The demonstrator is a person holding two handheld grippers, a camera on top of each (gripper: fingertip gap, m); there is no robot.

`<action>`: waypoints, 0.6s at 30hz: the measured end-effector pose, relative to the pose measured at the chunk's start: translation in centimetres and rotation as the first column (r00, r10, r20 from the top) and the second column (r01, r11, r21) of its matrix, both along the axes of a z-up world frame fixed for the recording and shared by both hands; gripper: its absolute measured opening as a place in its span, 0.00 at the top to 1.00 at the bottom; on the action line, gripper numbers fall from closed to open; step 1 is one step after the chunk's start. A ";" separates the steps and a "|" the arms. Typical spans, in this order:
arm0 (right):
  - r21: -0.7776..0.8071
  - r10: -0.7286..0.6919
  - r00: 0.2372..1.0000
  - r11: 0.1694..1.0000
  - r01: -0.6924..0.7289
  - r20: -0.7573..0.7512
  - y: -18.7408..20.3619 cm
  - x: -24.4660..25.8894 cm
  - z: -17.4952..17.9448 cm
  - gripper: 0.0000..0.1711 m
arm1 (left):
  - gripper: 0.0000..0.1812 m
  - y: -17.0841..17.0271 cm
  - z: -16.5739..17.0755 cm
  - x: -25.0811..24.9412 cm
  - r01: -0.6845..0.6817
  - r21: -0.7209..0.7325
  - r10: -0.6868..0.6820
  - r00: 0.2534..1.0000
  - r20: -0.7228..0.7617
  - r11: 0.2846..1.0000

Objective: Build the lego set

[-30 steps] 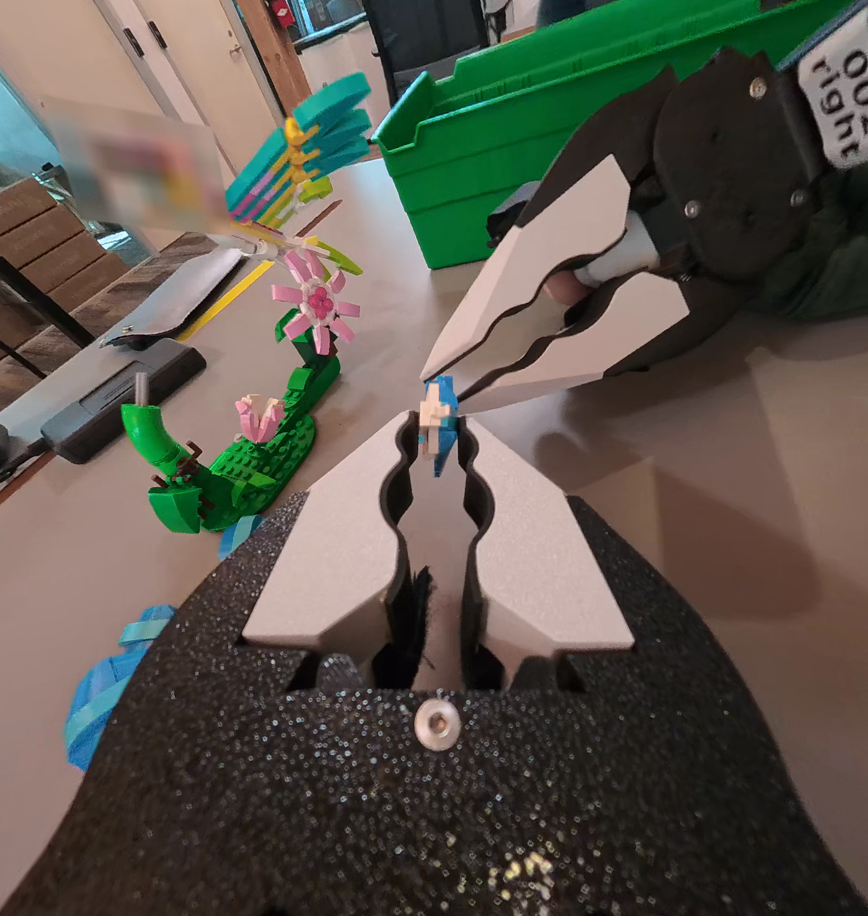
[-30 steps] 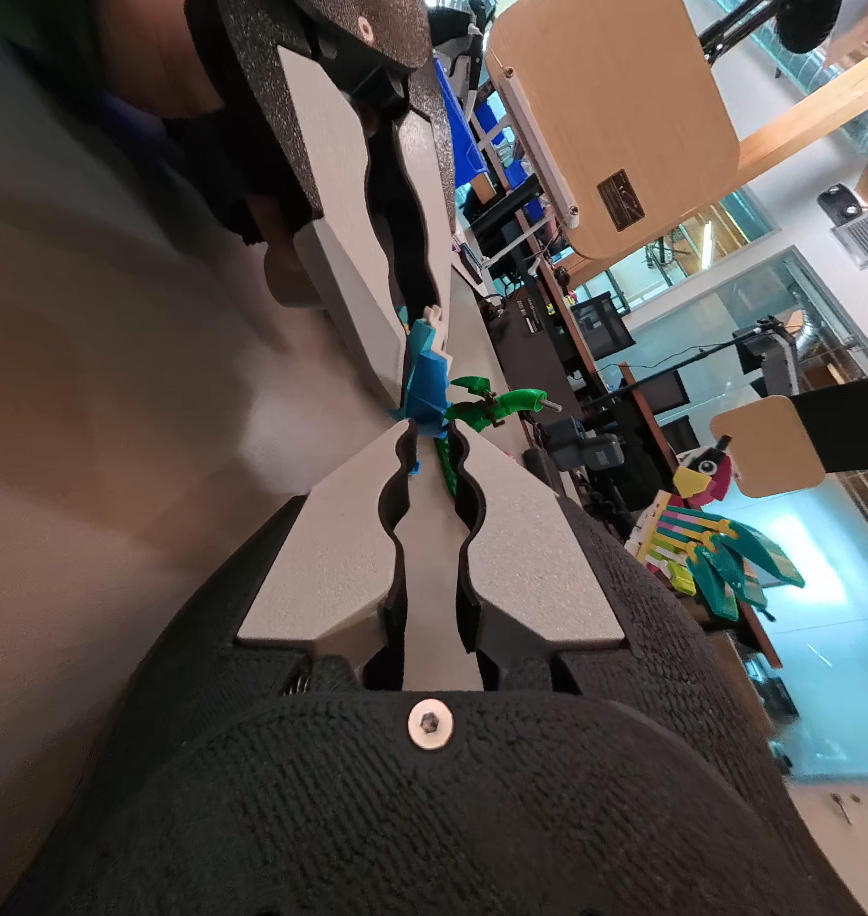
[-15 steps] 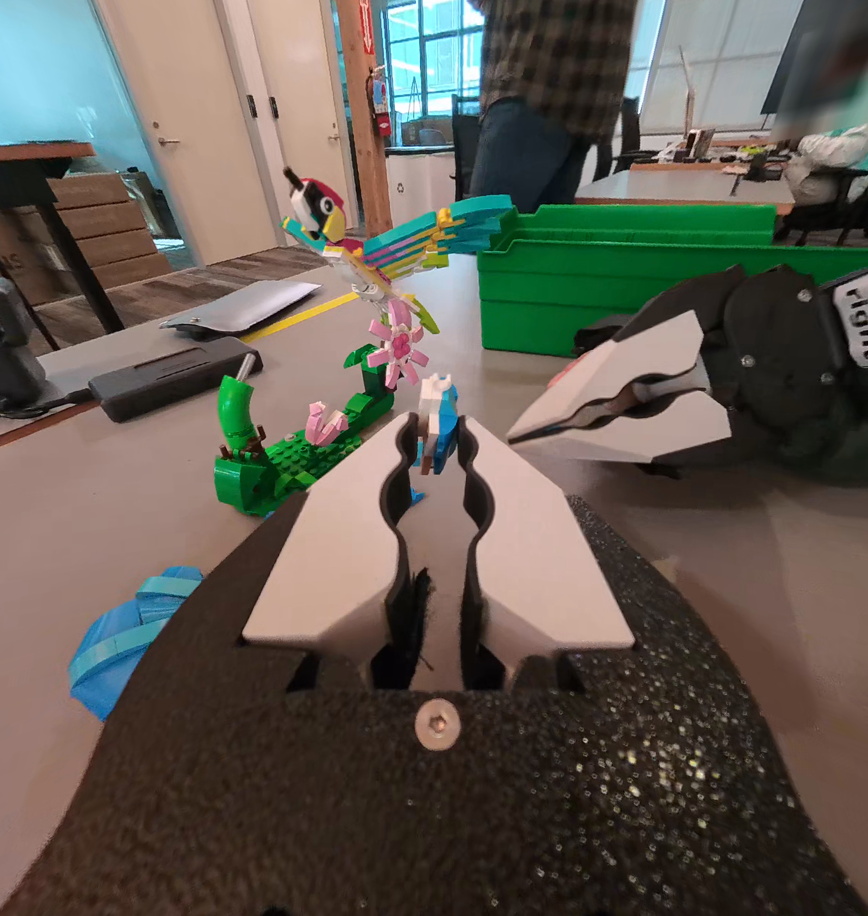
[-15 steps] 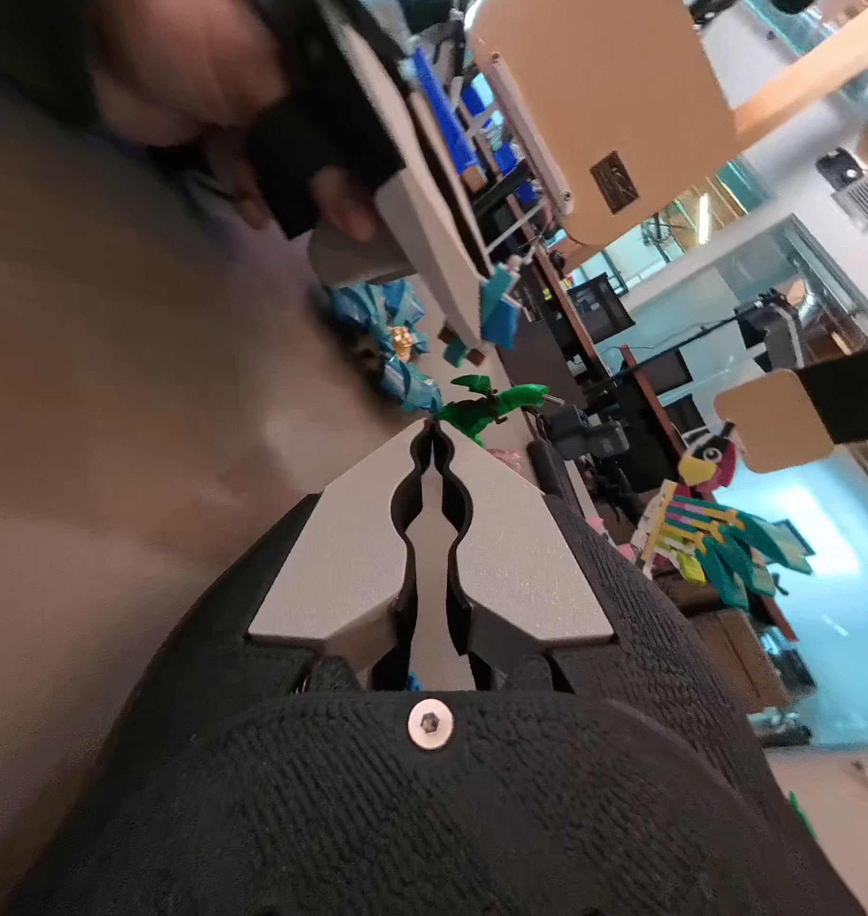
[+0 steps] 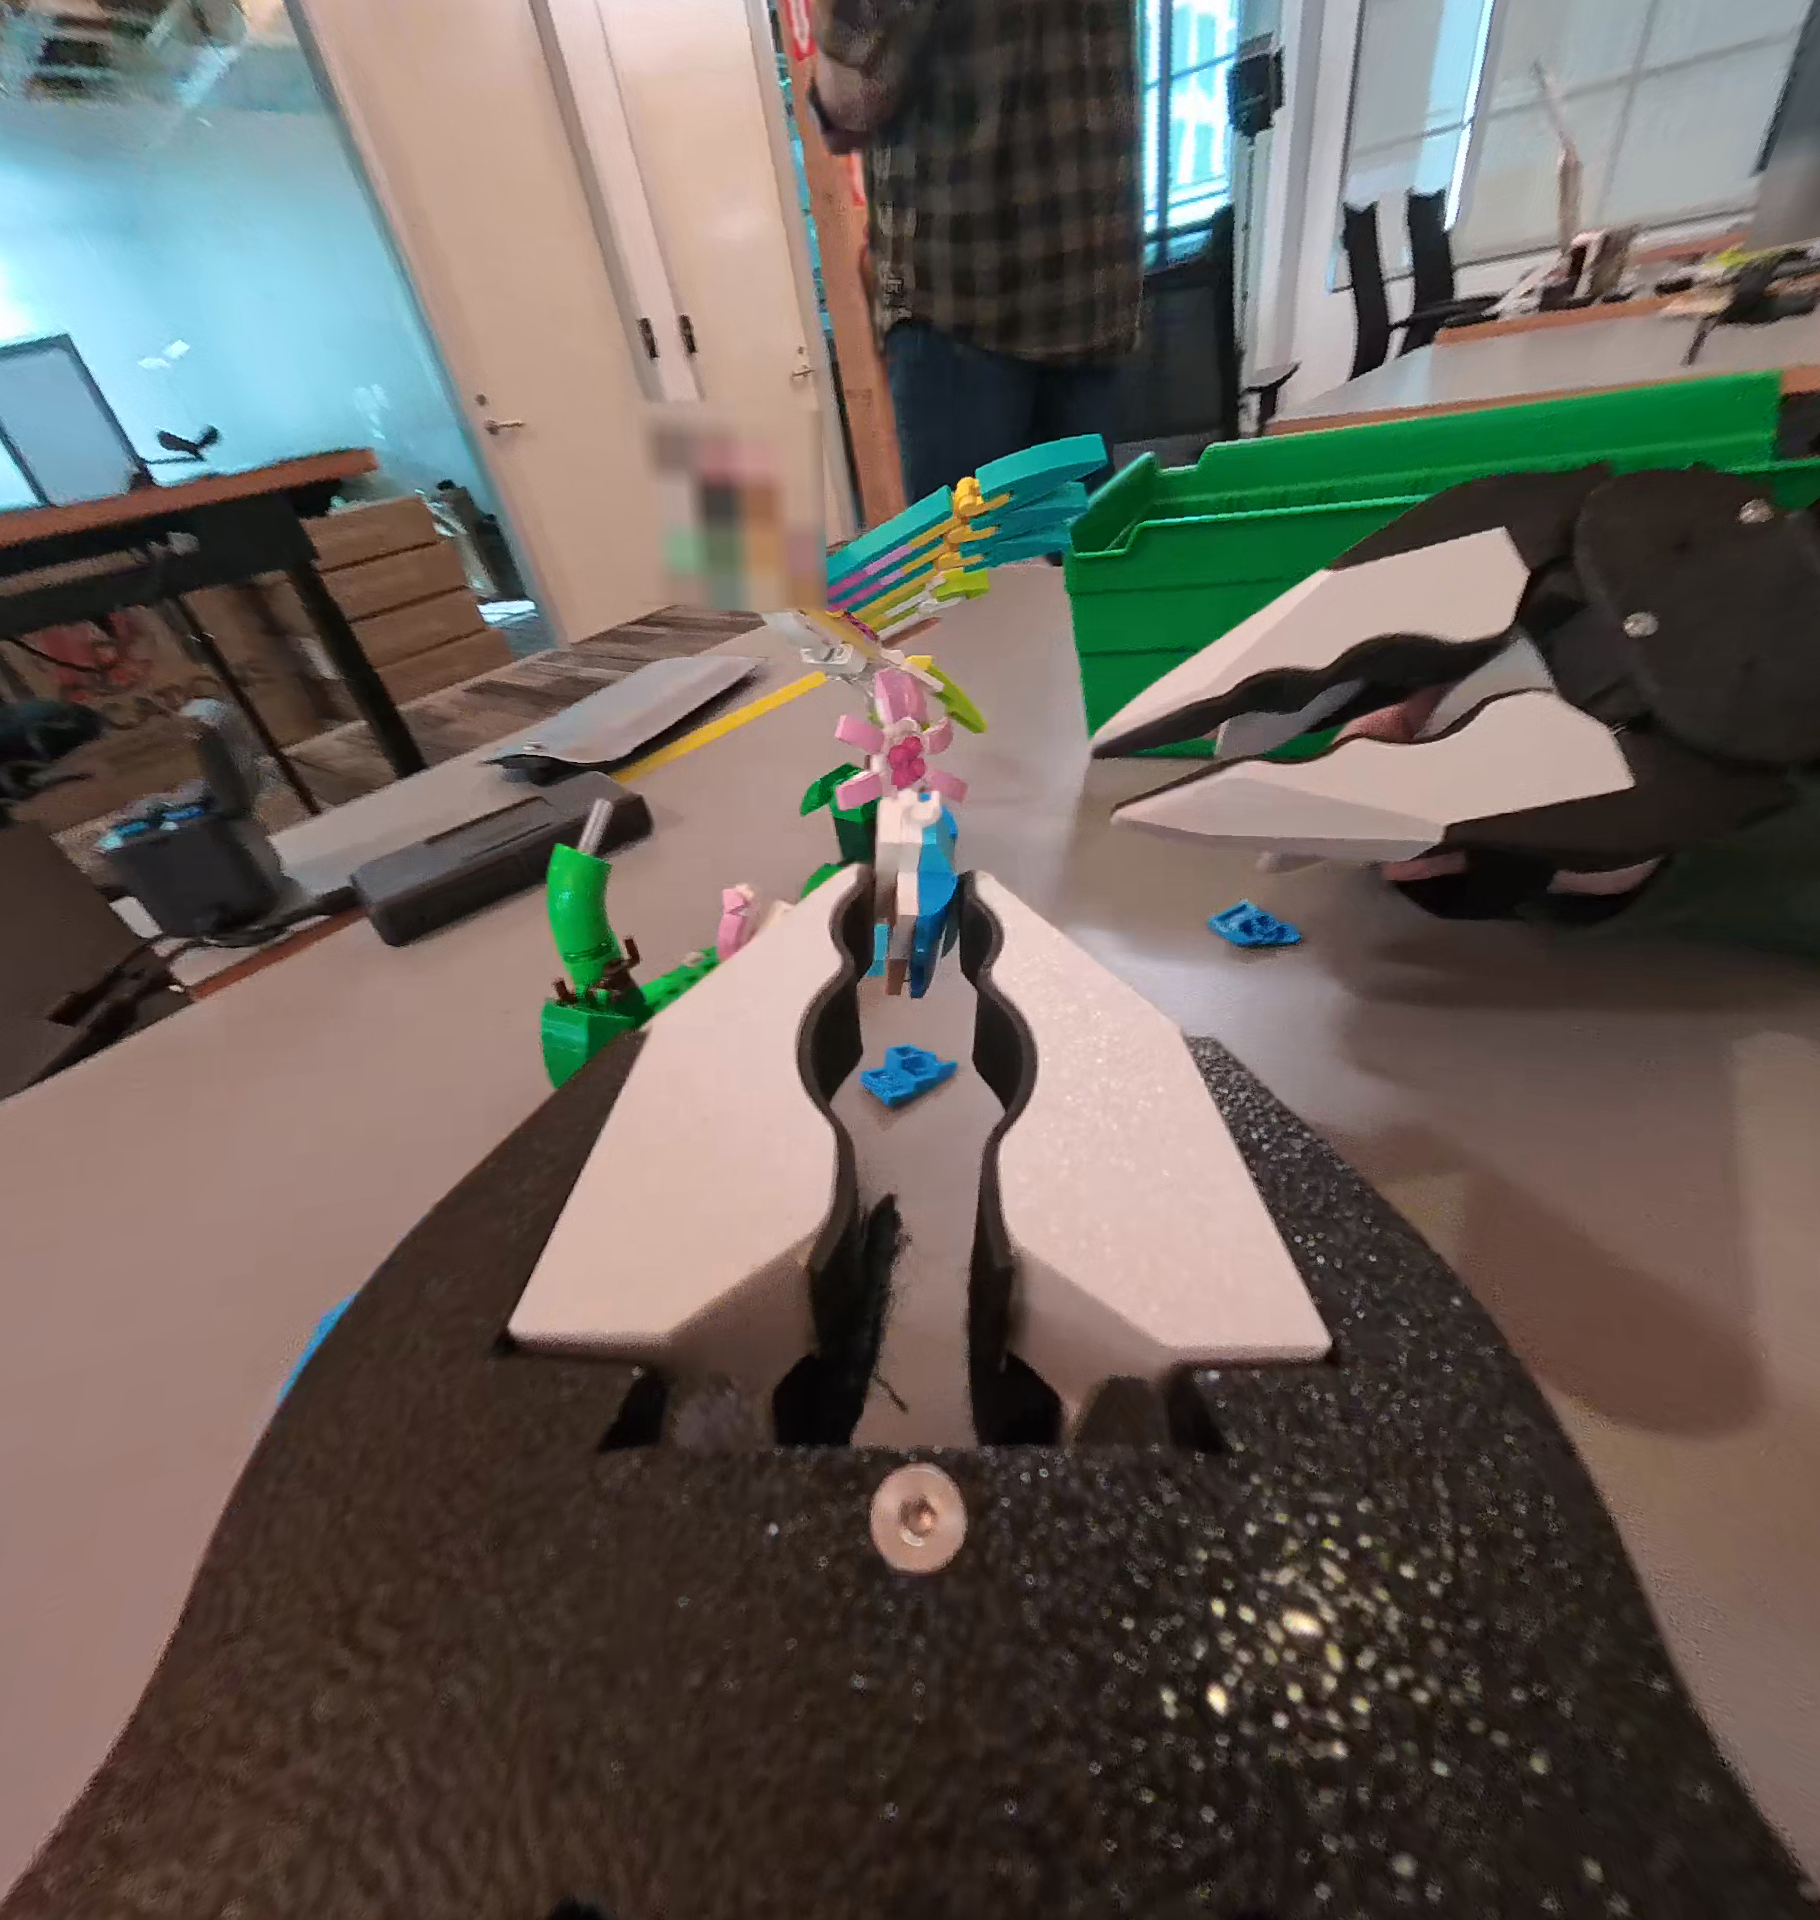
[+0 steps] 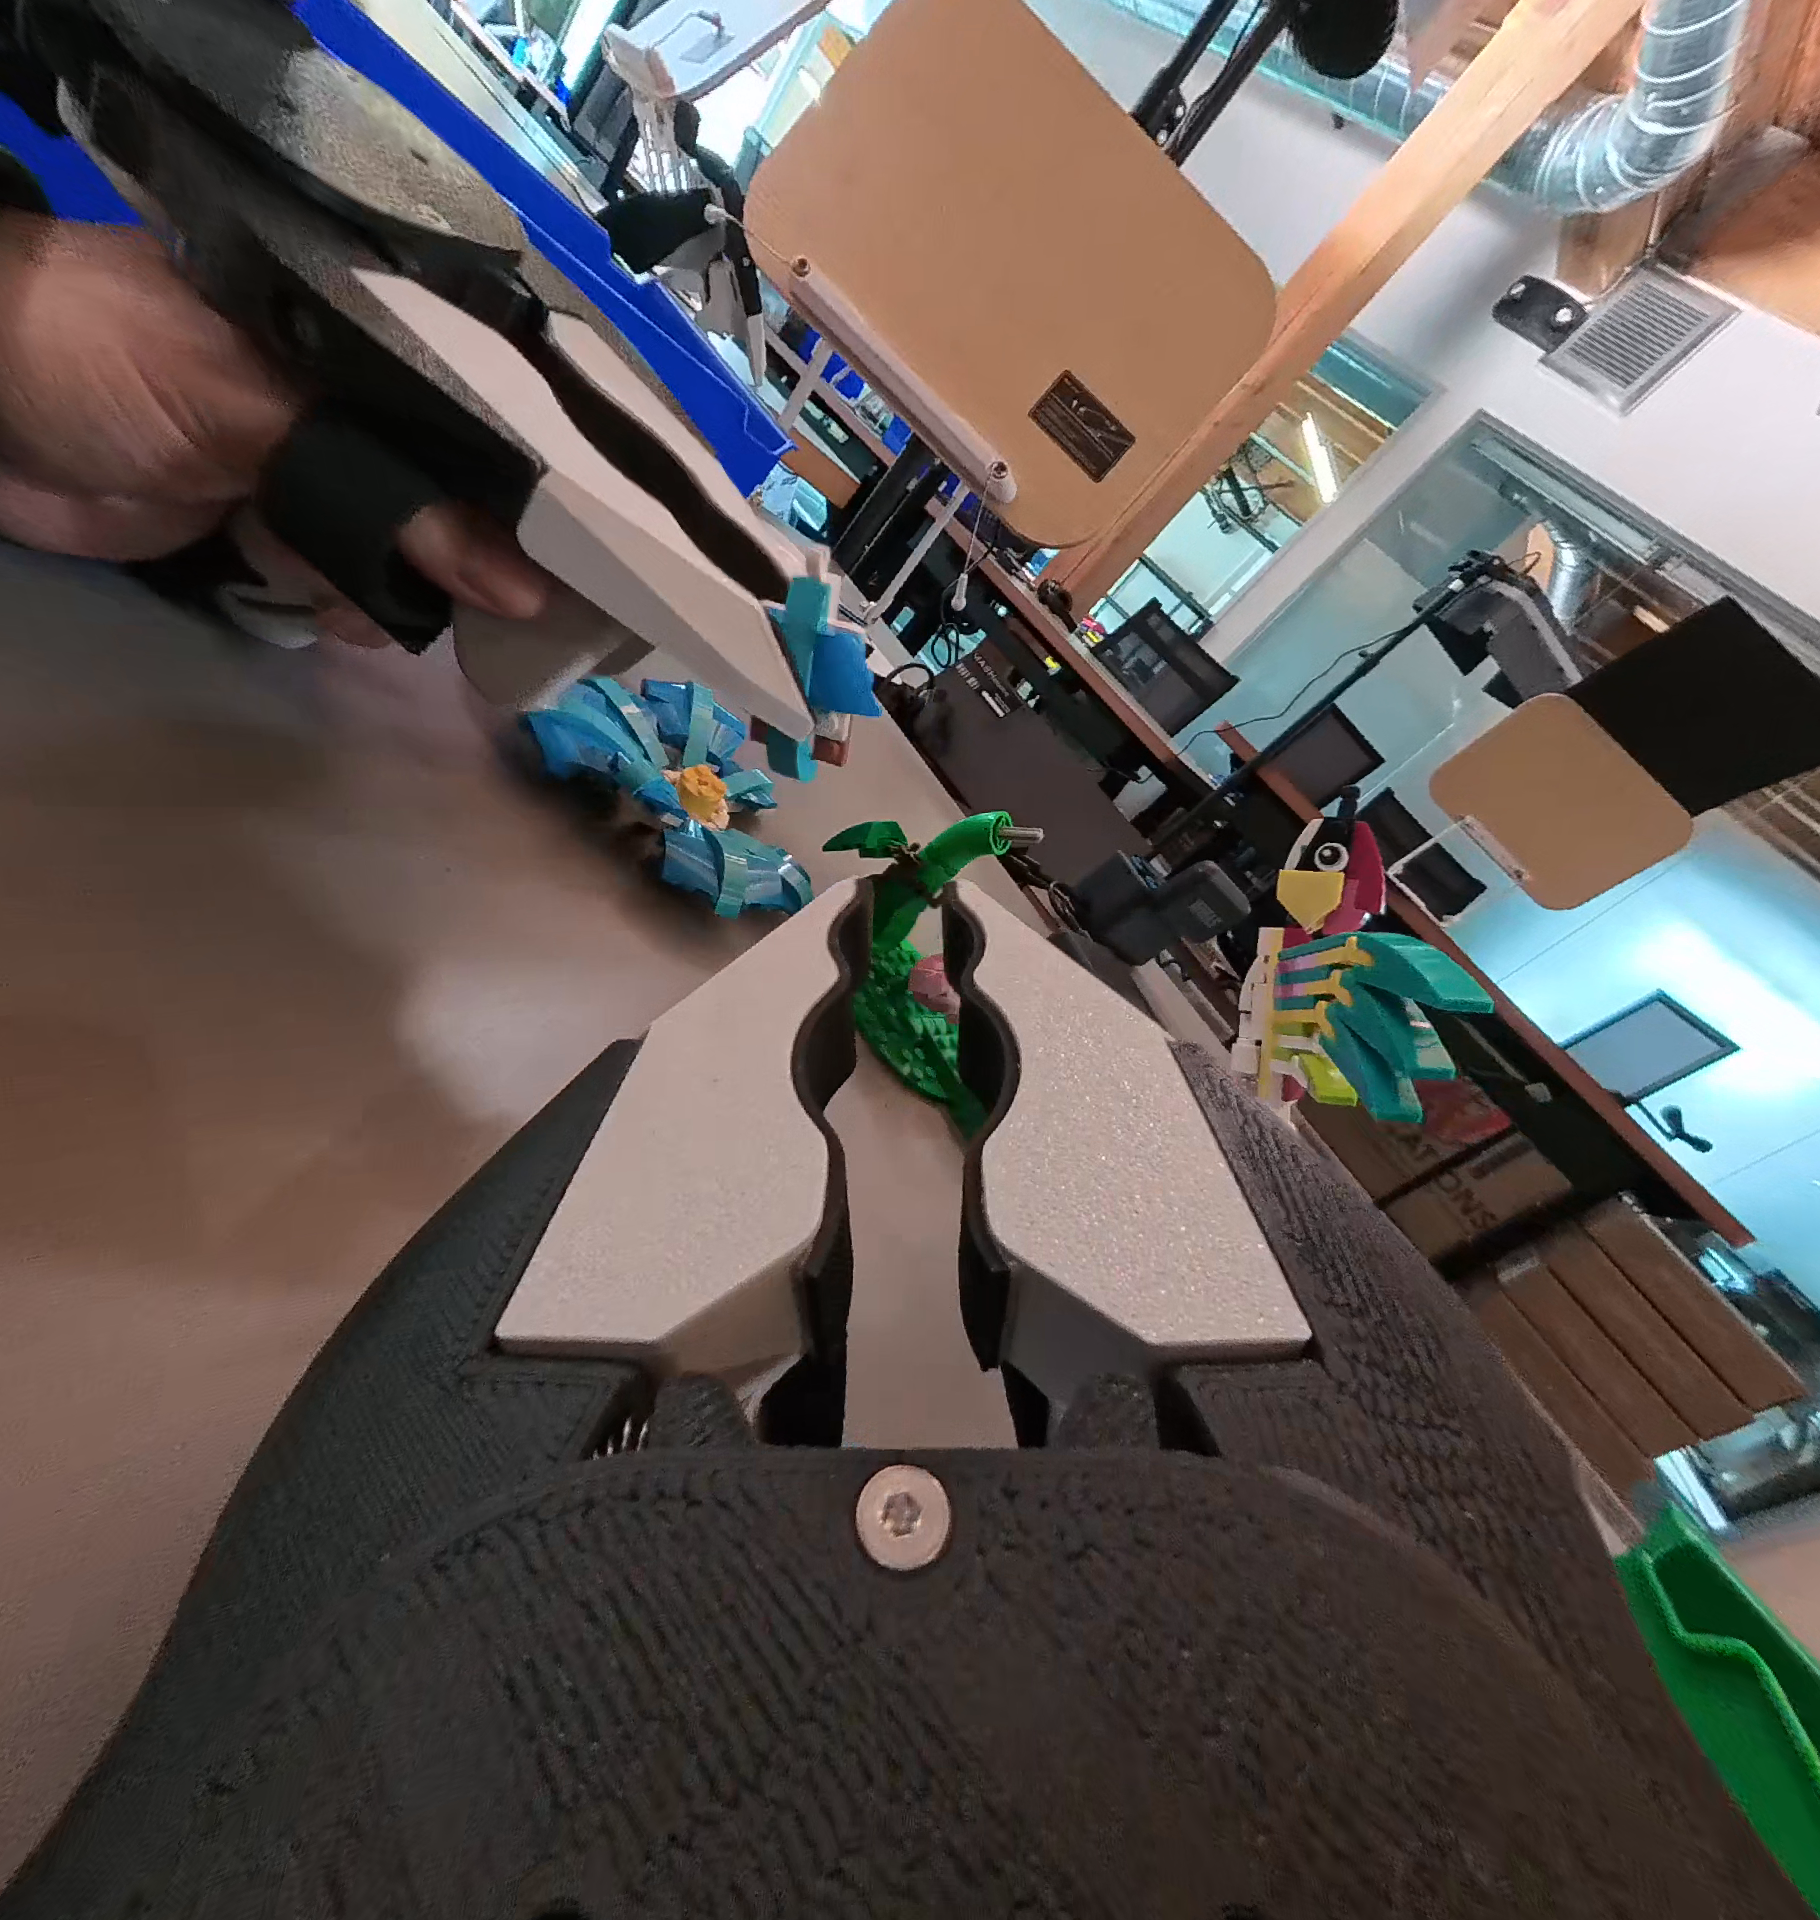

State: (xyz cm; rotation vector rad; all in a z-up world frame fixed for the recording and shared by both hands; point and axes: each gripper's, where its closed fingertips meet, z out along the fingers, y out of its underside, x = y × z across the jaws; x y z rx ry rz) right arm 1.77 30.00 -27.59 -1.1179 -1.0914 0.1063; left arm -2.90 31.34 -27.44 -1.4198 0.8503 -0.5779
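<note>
My left gripper (image 5: pixel 914 885) is shut on a small blue and white brick piece (image 5: pixel 927 847), held upright above the table; the right wrist view also shows this gripper (image 6: pixel 797 691) and the piece (image 6: pixel 831 665). My right gripper (image 6: pixel 904 896) is narrowly open and empty, and in the left wrist view it hovers apart to the right (image 5: pixel 1108 784). Two small loose blue bricks lie on the table, one (image 5: pixel 906 1075) below my left fingers and one (image 5: pixel 1254 923) under the right gripper. A green brick plant (image 5: pixel 586 935) with pink flowers (image 5: pixel 901 758) stands just beyond.
A brick bird with teal wings (image 6: pixel 1337 982) stands behind the plant. A blue brick flower (image 6: pixel 667 774) lies on the table to the left. A green bin (image 5: pixel 1405 540) stands at the back right. A black device (image 5: pixel 490 847) lies at the table's left edge. A person in a plaid shirt (image 5: pixel 989 208) stands behind. Spacing between my two grippers at the tips: around 6 cm. The green brick plant (image 5: pixel 586 935) is about 11 cm from my left fingertips. My right wrist view (image 6: pixel 942 844) looks at it from another angle.
My right gripper has let go of the blue piece and drawn away to the right, shutting then opening slightly. Small blue bricks now lie on the table. My left gripper has tilted up, still holding the piece.
</note>
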 end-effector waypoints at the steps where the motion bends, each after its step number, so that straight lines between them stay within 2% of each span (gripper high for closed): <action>1: 0.007 -0.006 1.000 1.000 0.006 0.000 0.0 0.1 0.0 0.94 | 0.93 0.0 -0.1 0.1 -0.014 0.025 0.014 1.000 -0.022 1.000; 8: 0.046 -0.097 0.995 0.994 0.097 -0.001 0.9 1.2 0.3 0.94 | 0.94 -0.4 -0.3 0.9 -0.031 0.180 0.058 0.988 -0.145 0.983; 18: 0.036 -0.281 0.959 0.959 0.282 -0.022 2.0 4.4 0.5 0.94 | 0.94 -0.4 0.2 0.8 -0.040 0.196 0.063 0.992 -0.110 0.980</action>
